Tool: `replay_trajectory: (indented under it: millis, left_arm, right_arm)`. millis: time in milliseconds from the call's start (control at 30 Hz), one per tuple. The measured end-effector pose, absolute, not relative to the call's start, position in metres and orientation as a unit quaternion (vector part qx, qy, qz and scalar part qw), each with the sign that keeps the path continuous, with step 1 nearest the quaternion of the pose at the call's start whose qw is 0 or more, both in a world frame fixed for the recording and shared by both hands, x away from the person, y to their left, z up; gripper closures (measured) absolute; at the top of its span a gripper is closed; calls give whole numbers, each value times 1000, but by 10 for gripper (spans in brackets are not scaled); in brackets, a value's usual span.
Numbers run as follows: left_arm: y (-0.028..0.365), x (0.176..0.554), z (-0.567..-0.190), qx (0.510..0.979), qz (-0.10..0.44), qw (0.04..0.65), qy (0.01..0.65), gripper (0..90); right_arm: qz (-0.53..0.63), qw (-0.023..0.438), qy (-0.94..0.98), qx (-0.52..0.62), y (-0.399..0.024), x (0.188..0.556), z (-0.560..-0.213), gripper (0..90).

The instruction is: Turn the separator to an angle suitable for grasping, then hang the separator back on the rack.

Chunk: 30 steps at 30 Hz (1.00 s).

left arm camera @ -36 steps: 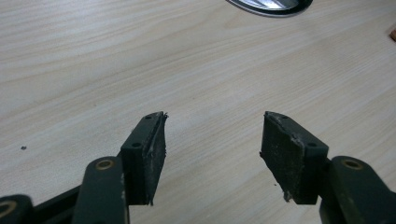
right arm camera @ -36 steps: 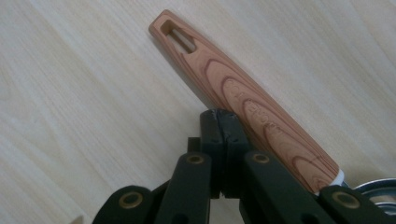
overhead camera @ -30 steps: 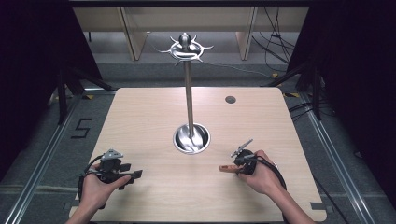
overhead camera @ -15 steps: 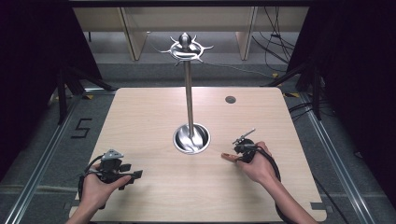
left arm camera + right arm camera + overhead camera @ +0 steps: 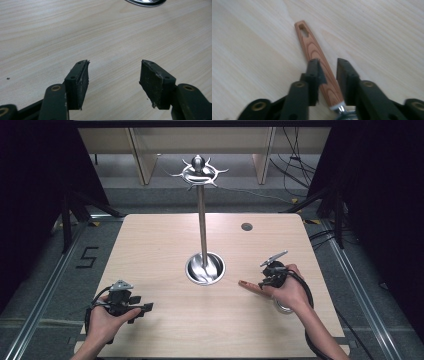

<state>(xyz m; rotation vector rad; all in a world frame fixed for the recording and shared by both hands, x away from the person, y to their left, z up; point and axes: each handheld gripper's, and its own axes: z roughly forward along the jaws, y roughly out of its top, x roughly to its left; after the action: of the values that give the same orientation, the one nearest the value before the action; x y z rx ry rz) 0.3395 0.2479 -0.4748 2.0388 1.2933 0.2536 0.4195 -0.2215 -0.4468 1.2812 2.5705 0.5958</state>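
Observation:
A utensil with a wooden handle [image 5: 312, 46] lies low over the table, its slotted tip pointing at the stand's base. My right gripper [image 5: 328, 62] is shut on that handle near its metal neck. From above, the handle [image 5: 246, 284] sticks out left of the right gripper [image 5: 261, 283], and a round metal end [image 5: 285, 307] peeks out under the hand. A tall metal stand [image 5: 202, 220] rises from a round base [image 5: 205, 268] at mid table, with a ring of hooks [image 5: 199, 170] on top. My left gripper [image 5: 144, 308] [image 5: 113, 65] hovers open over bare wood, holding nothing.
The light wooden table [image 5: 150, 245] has a small dark cable hole [image 5: 246, 226] at the back right. The rim of the stand's base [image 5: 146, 2] shows at the top of the left gripper view. Dark floor, rails and cables surround the table.
My right gripper has carried the utensil a little farther from the person, toward the stand's base. The left gripper has stayed where it was.

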Motion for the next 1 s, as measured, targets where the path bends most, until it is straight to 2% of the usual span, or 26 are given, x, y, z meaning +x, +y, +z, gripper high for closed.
replay_trajectory:
  millis: [33, 167, 367, 467, 1000]
  left_arm:
    - [248, 339, -475, 788, 98, 348, 498, 393]
    - [250, 338, -474, 785, 96, 352, 500, 393]
    - [249, 340, -474, 785, 98, 354, 499, 392]
    - [247, 339, -475, 786, 96, 355, 497, 392]
    - [248, 338, -475, 786, 97, 355, 498, 391]
  right_arm:
    - [186, 91, 882, 423, -225, 419, -444, 639]
    - [162, 93, 901, 390, -233, 421, -440, 579]
    - [100, 79, 937, 325, -236, 428, -441, 532]
    - [75, 57, 945, 312, -233, 429, -445, 527]
    - [21, 48, 961, 271, -222, 440, -452, 528]
